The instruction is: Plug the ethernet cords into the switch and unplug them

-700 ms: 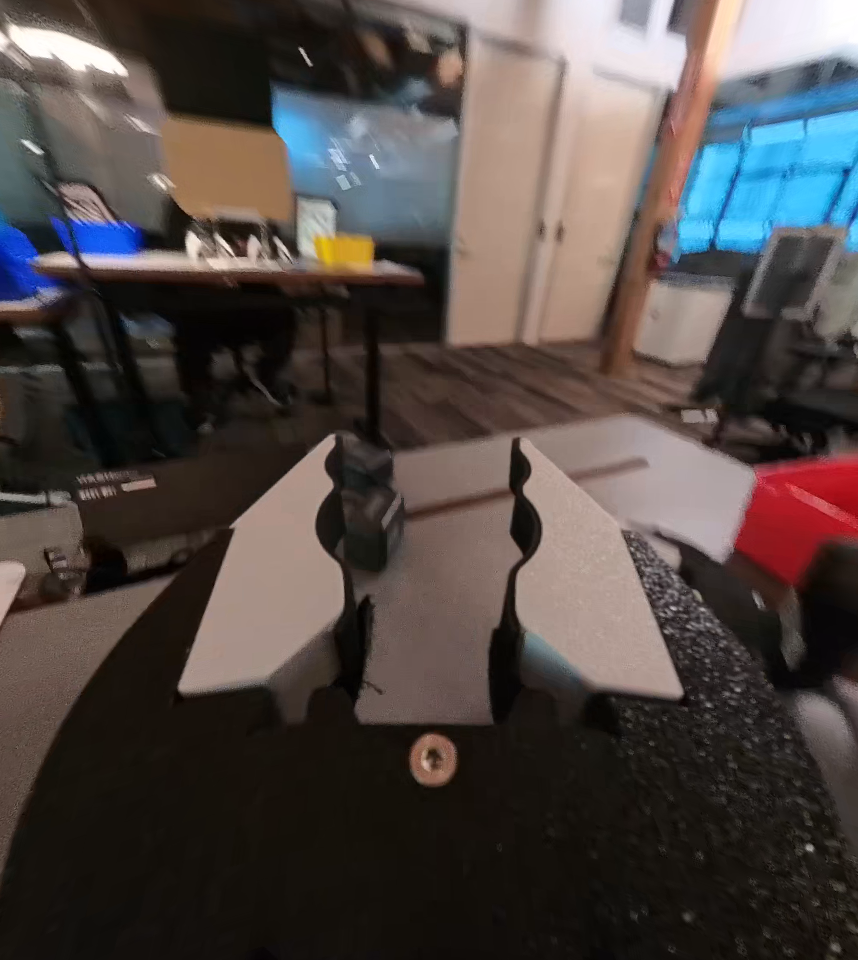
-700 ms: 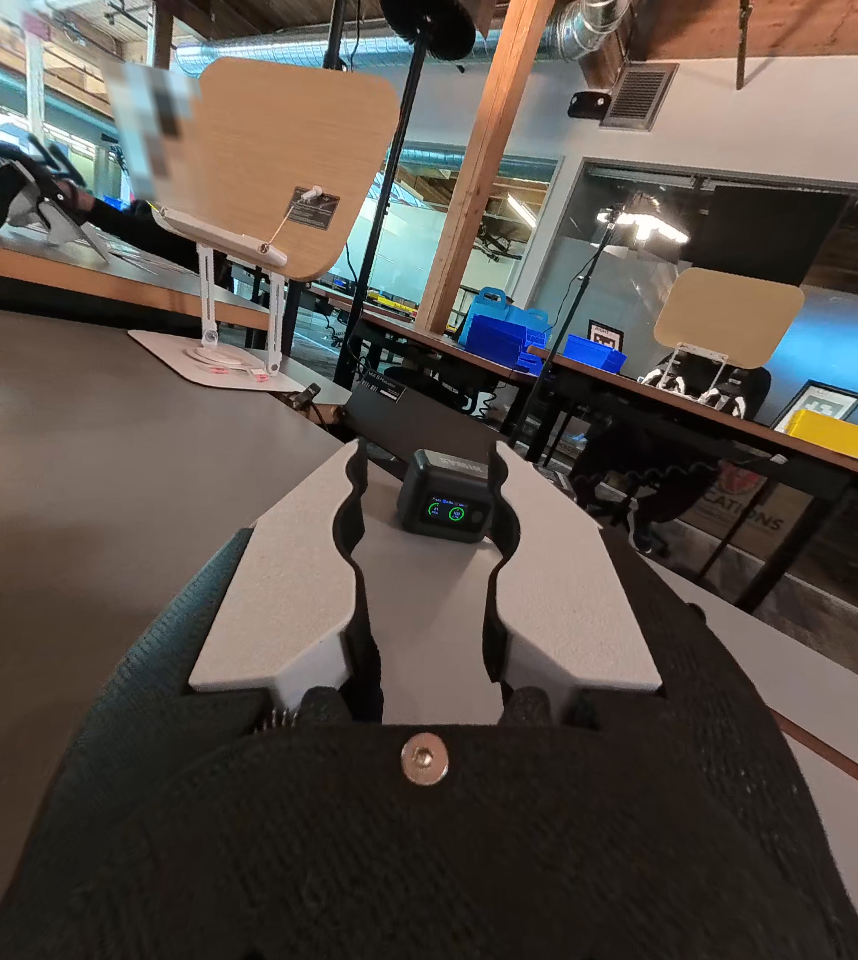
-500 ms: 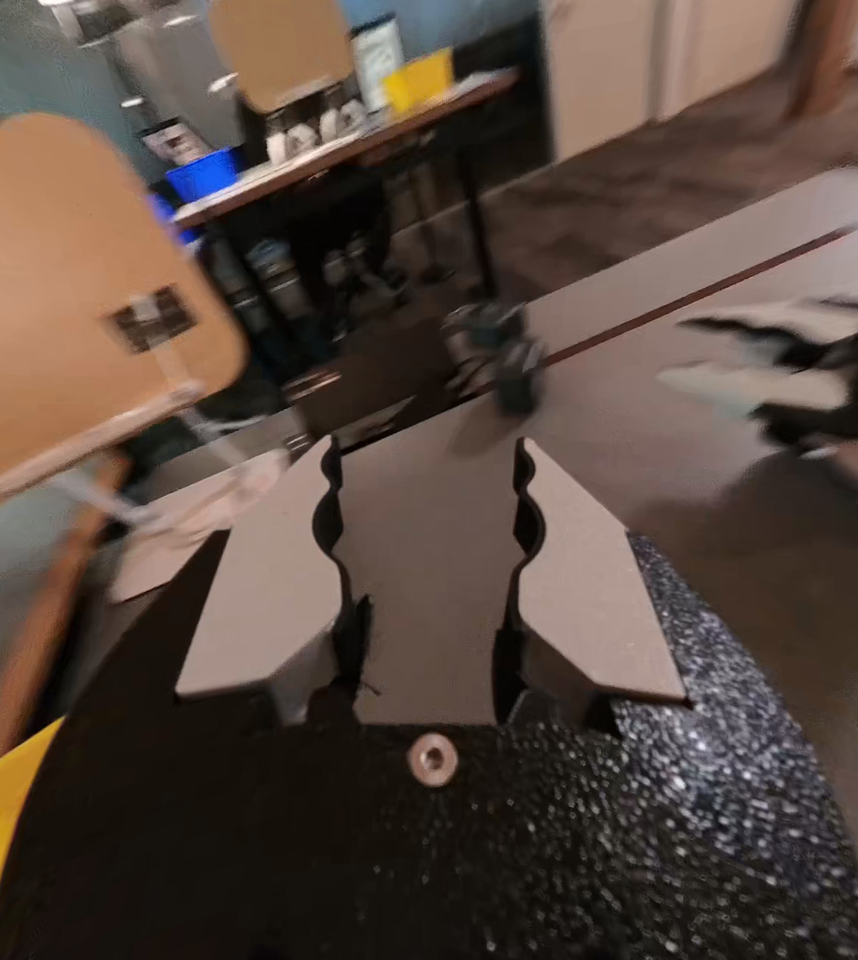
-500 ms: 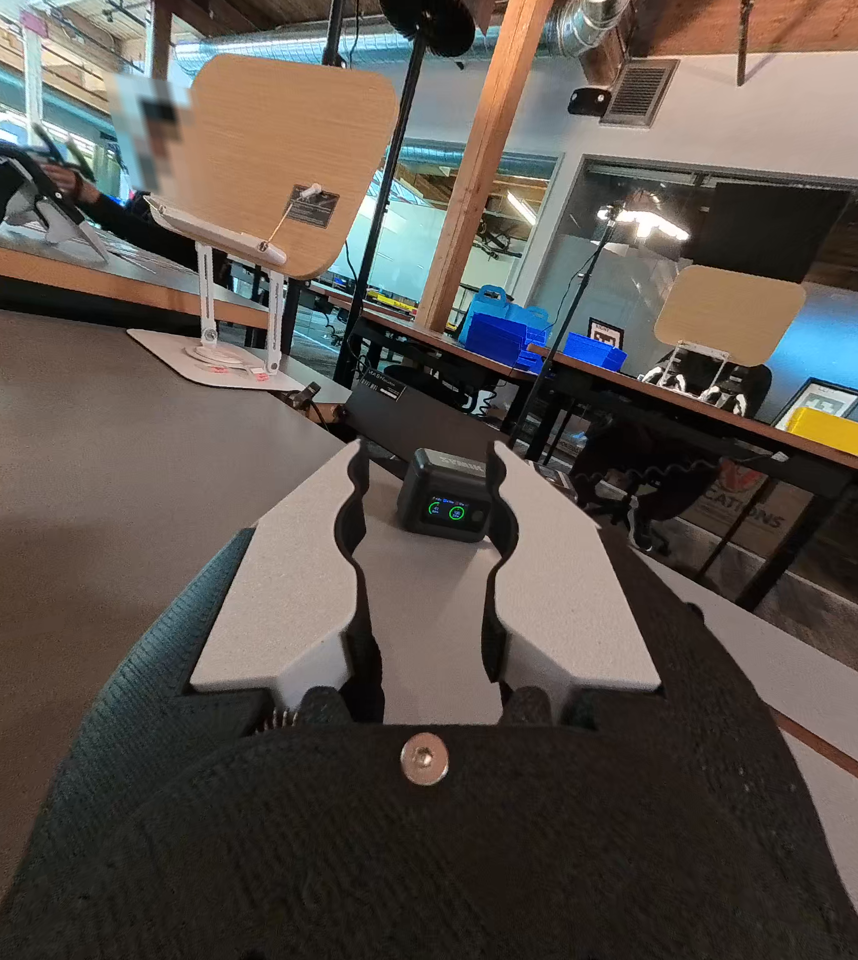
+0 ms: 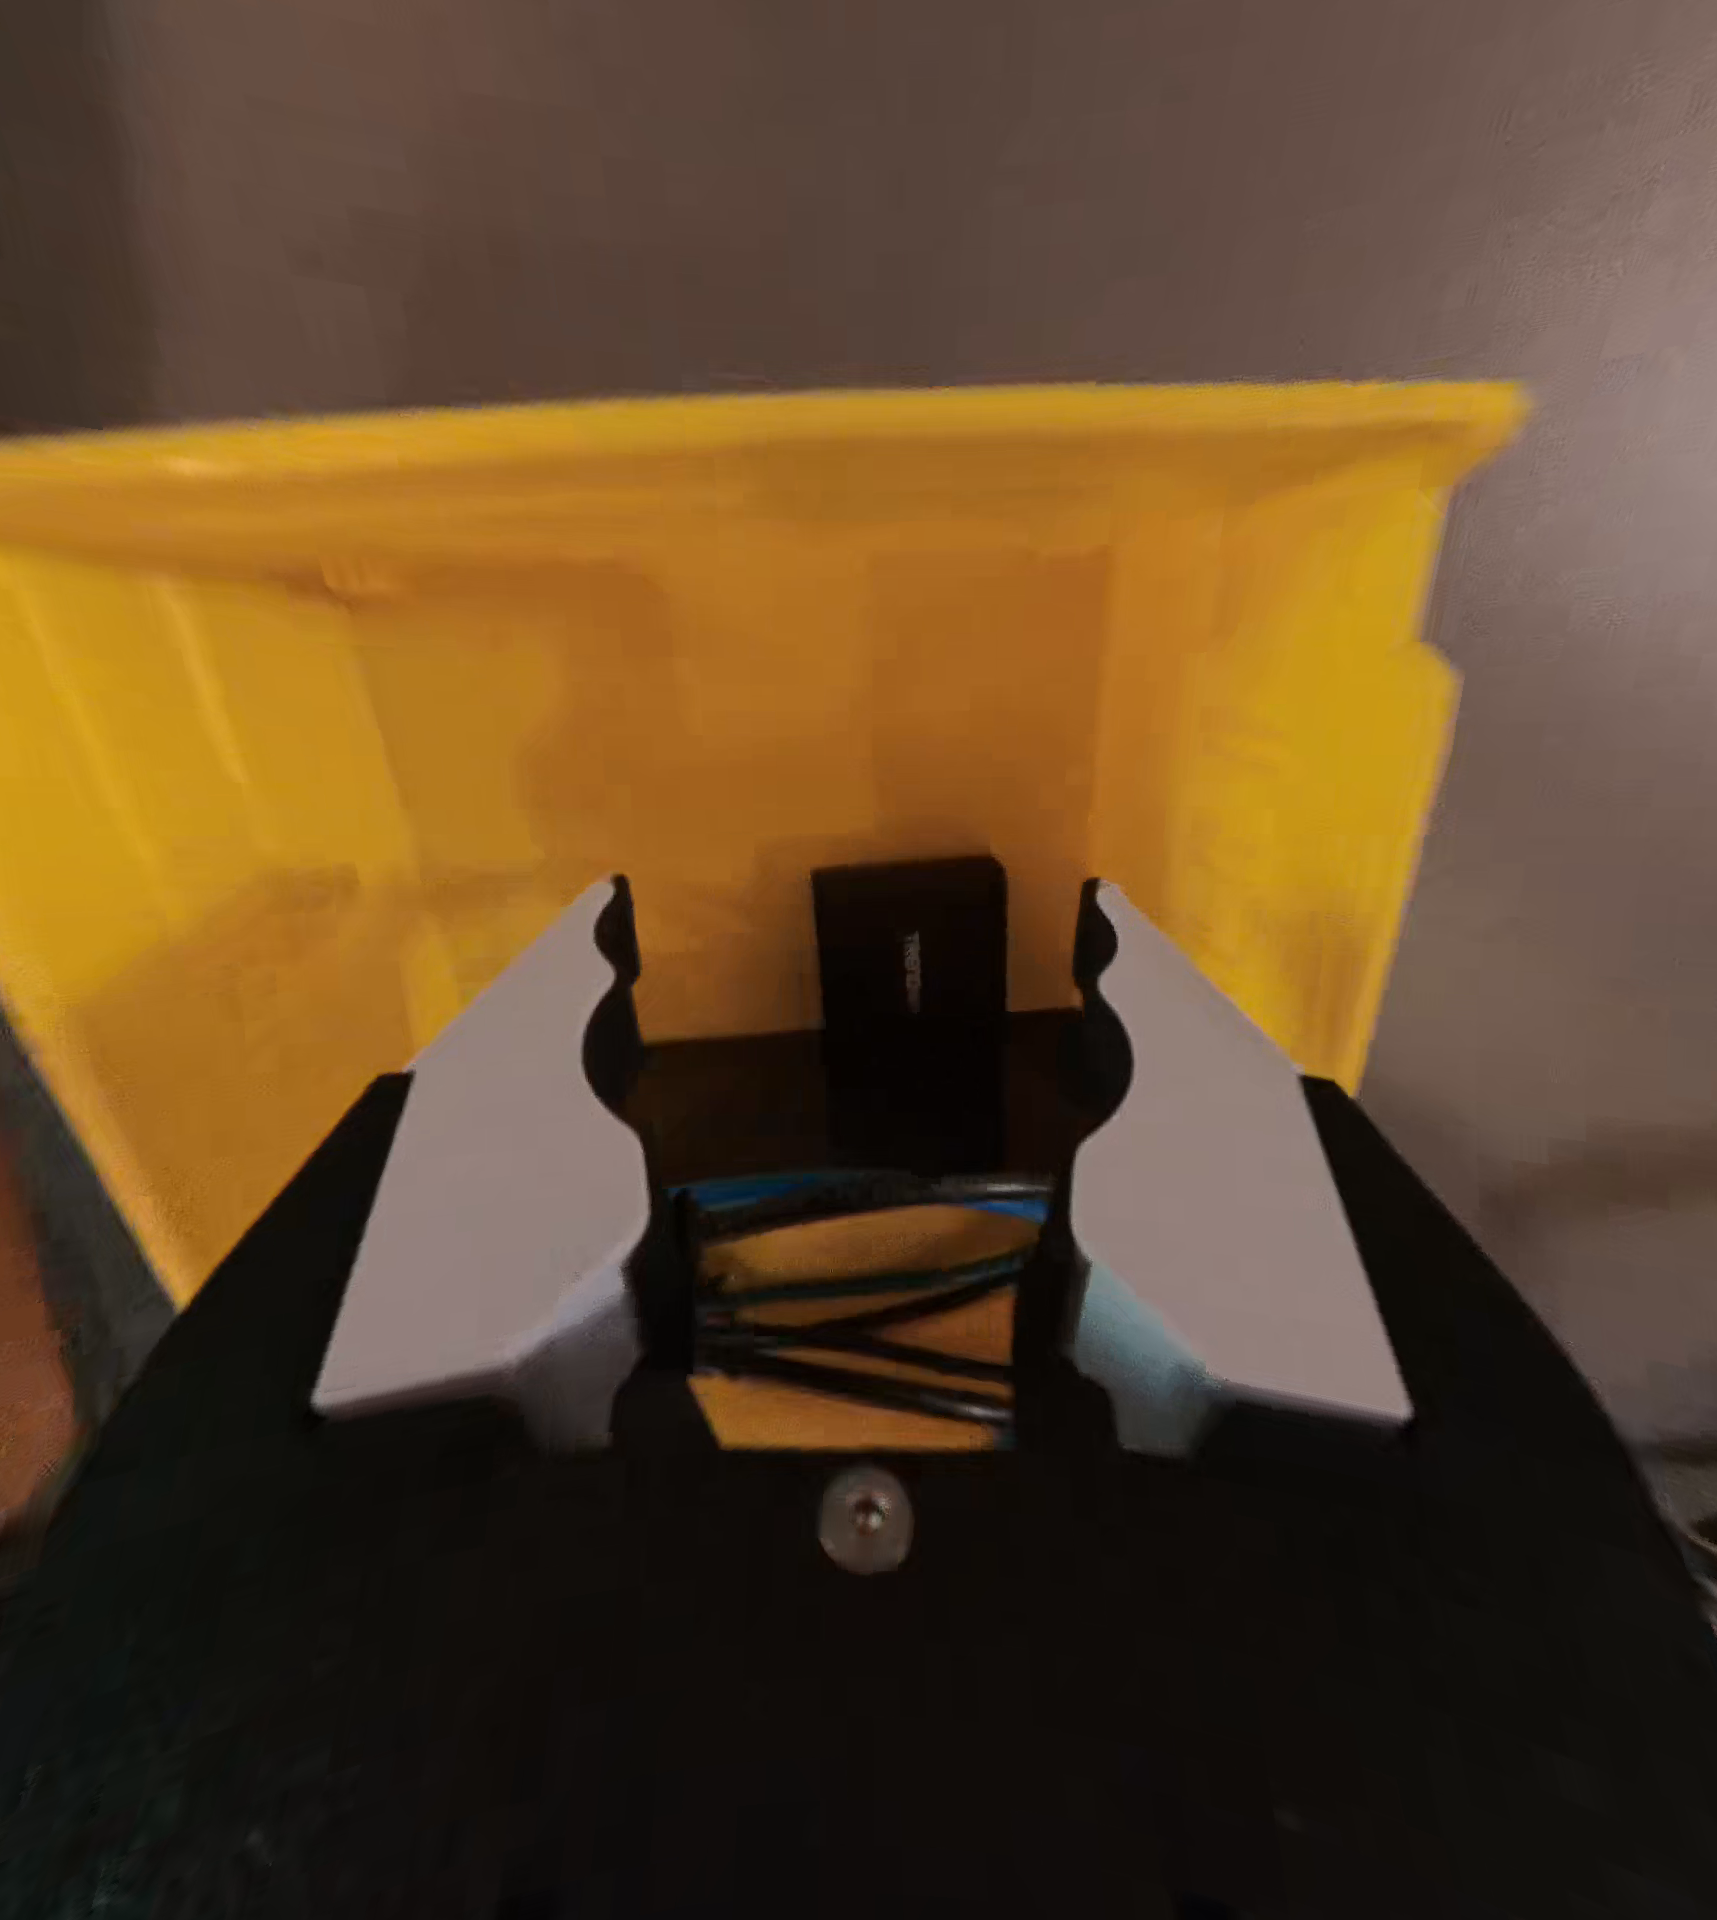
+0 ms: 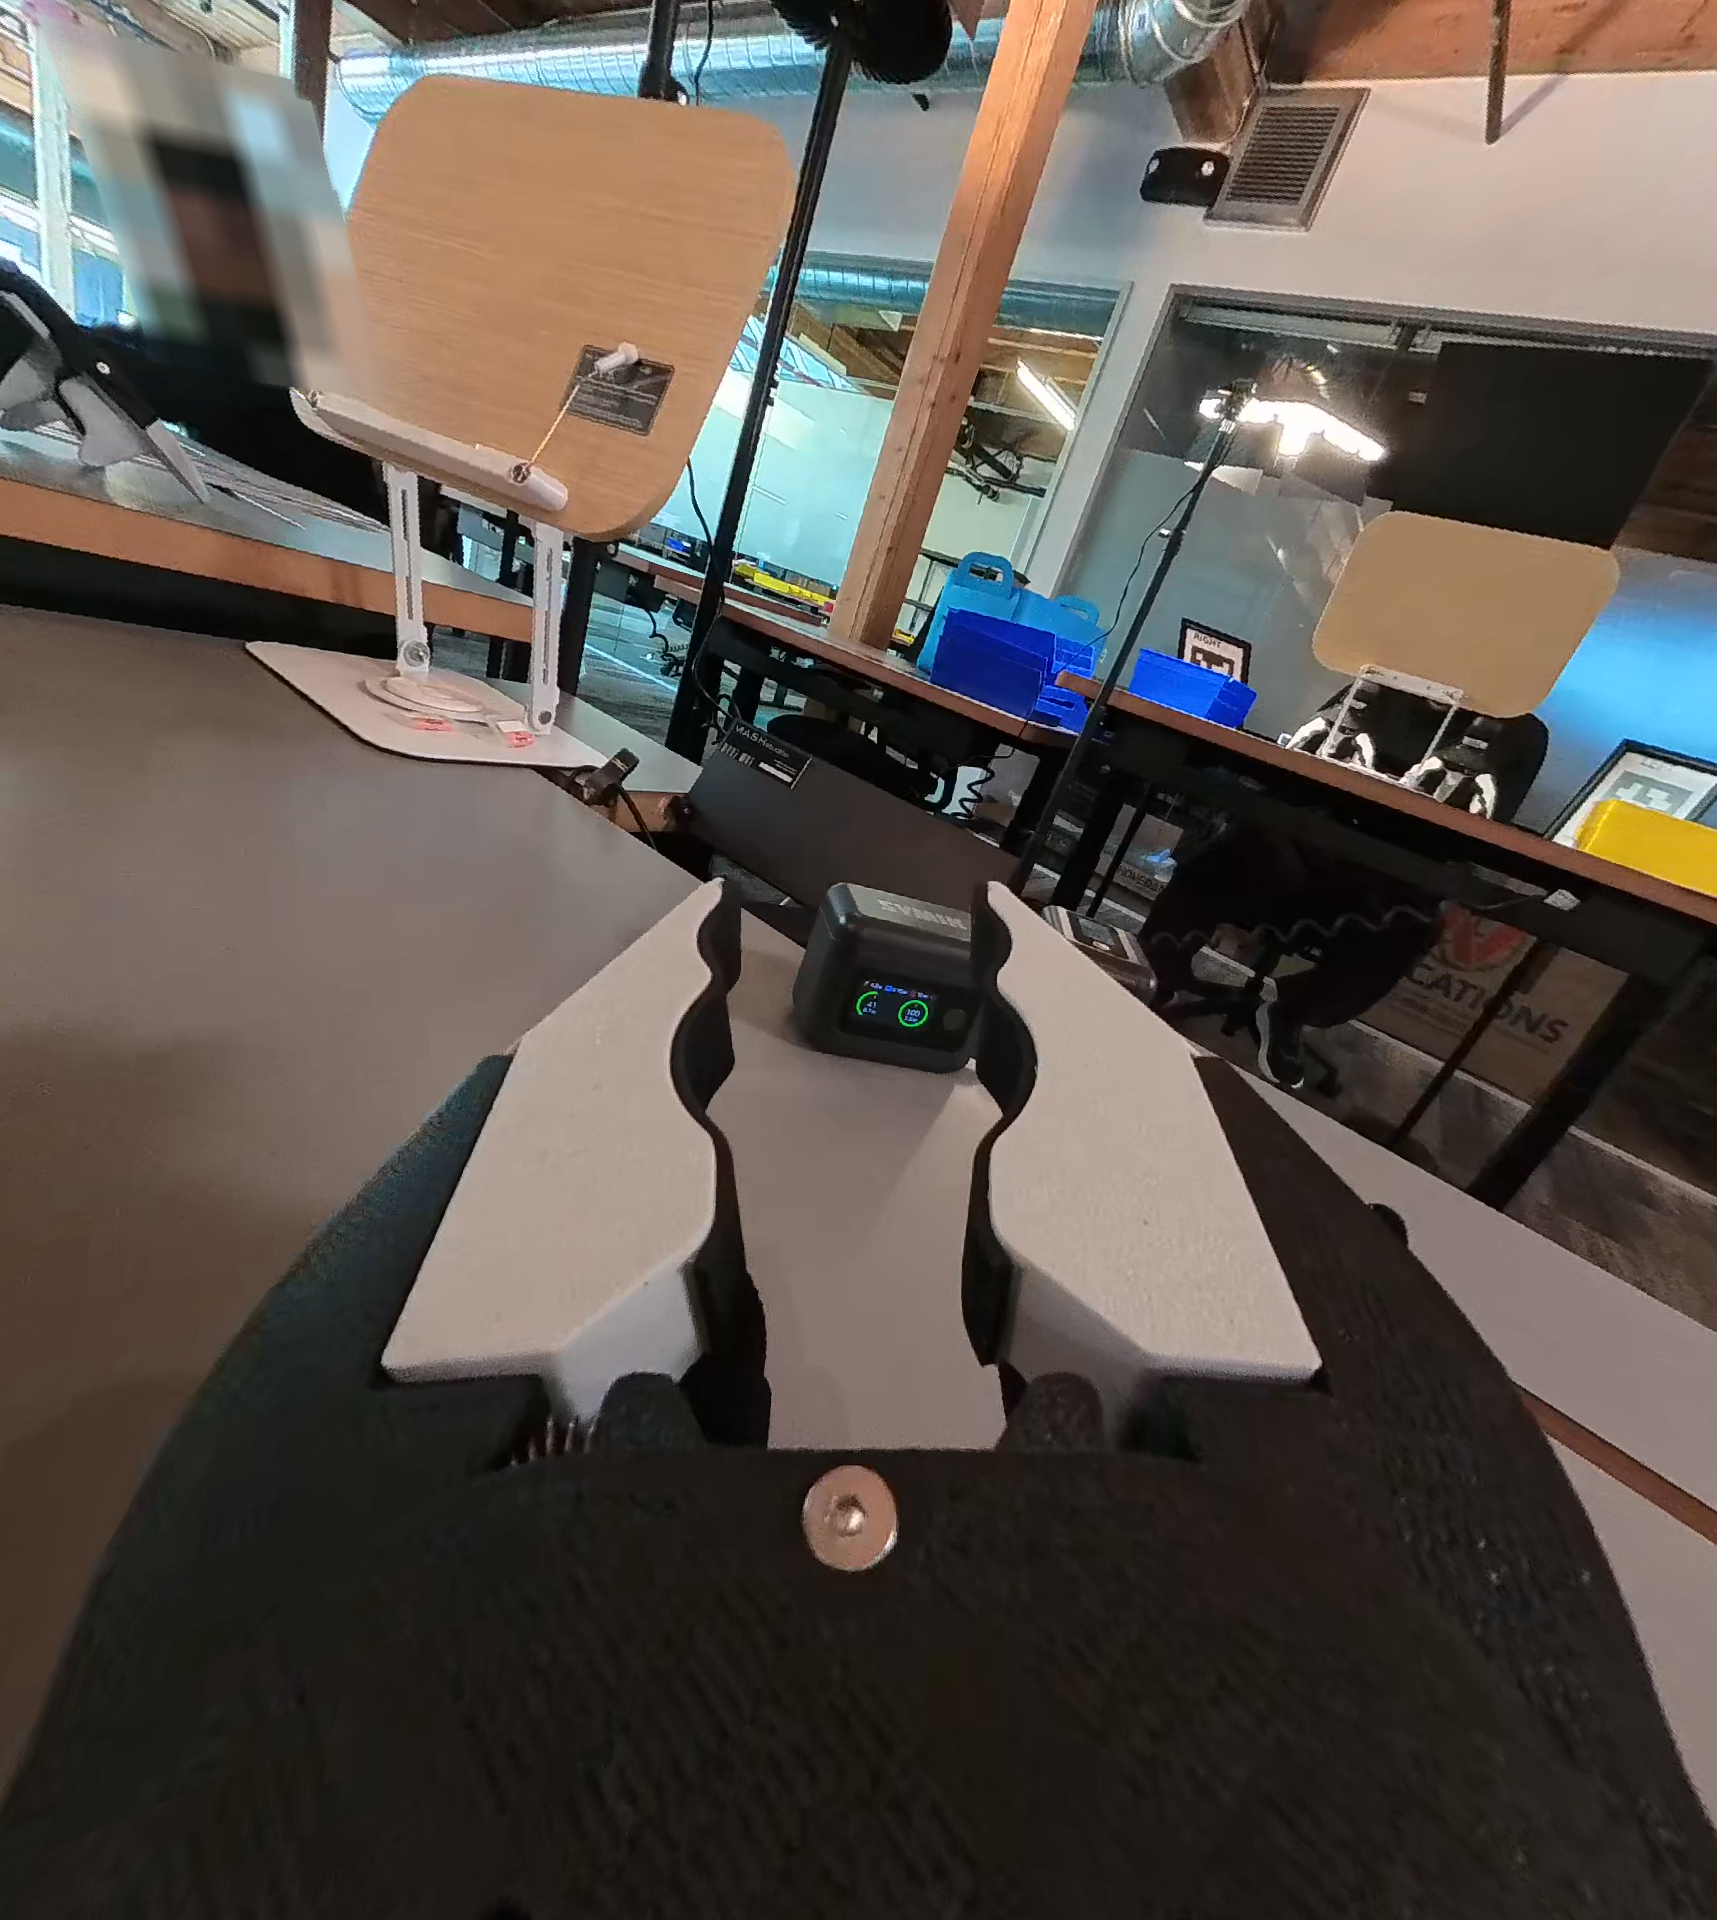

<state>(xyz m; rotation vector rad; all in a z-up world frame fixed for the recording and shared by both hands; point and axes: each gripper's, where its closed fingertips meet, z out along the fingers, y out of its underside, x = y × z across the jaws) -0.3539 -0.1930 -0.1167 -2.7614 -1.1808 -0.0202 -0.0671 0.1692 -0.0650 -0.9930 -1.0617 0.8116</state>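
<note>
1. Left gripper point(image 5: 854, 914) points down into a yellow bin point(image 5: 625, 644). Its two fingers are wide apart and hold nothing.
2. Black box point(image 5: 911, 982), likely the switch, sits in the bin between the fingertips, not touching them.
3. Black and blue cords point(image 5: 854, 1288) lie coiled in the bin under the fingers.
4. Right gripper point(image 6: 854, 914) lies low and level over the grey table point(image 6: 210, 987). Its fingers are apart and hold nothing.
5. Small black gadget point(image 6: 890, 987) with a lit screen sits on the table just past the right fingertips.
</note>
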